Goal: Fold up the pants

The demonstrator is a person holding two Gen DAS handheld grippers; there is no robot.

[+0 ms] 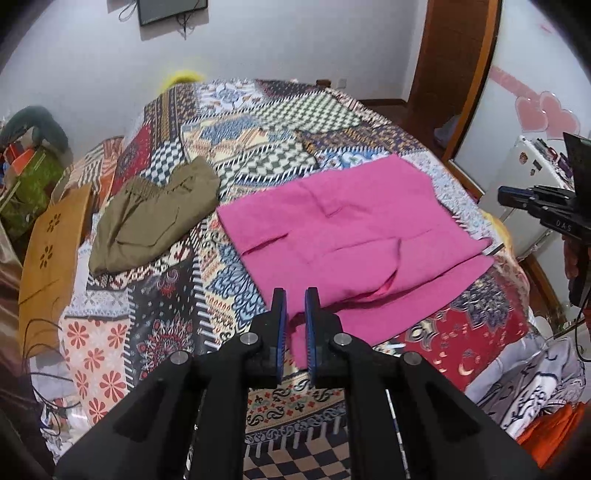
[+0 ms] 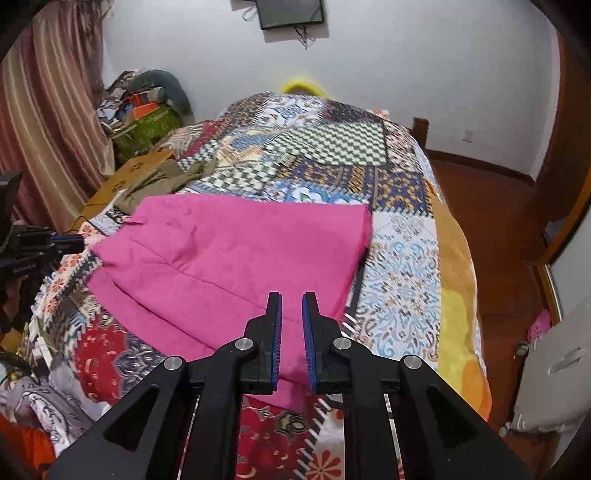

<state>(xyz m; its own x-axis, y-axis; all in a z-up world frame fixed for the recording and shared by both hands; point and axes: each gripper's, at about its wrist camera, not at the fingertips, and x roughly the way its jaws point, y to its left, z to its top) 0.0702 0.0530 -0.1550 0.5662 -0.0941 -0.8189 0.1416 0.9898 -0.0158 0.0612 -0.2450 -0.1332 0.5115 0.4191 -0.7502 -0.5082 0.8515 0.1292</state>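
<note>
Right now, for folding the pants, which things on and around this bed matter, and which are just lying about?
For the job:
pink pants, spread on the patterned bedspread
left tool, open above their near edge
right tool, open above their near edge

Lying about:
olive-green garment, apart from the pink pair
wooden board beside the bed
pile of bags by the curtain

White walls (image 2: pixel 406 55) close in the room, and a dark framed screen (image 2: pixel 291 13) hangs high on the far one, cables dangling beneath it. A bed (image 2: pixel 332 147) under a busy patchwork cover fills the middle. Striped pinkish curtains (image 2: pixel 48 92) drape the left side, a heap of bags and clutter (image 2: pixel 144 107) piled beside them. Reddish wood floor (image 2: pixel 491 206) runs along the right, past a brown wooden door frame (image 1: pixel 454 66). Pink heart stickers (image 1: pixel 546 114) sit above a white fridge (image 1: pixel 524 177).
</note>
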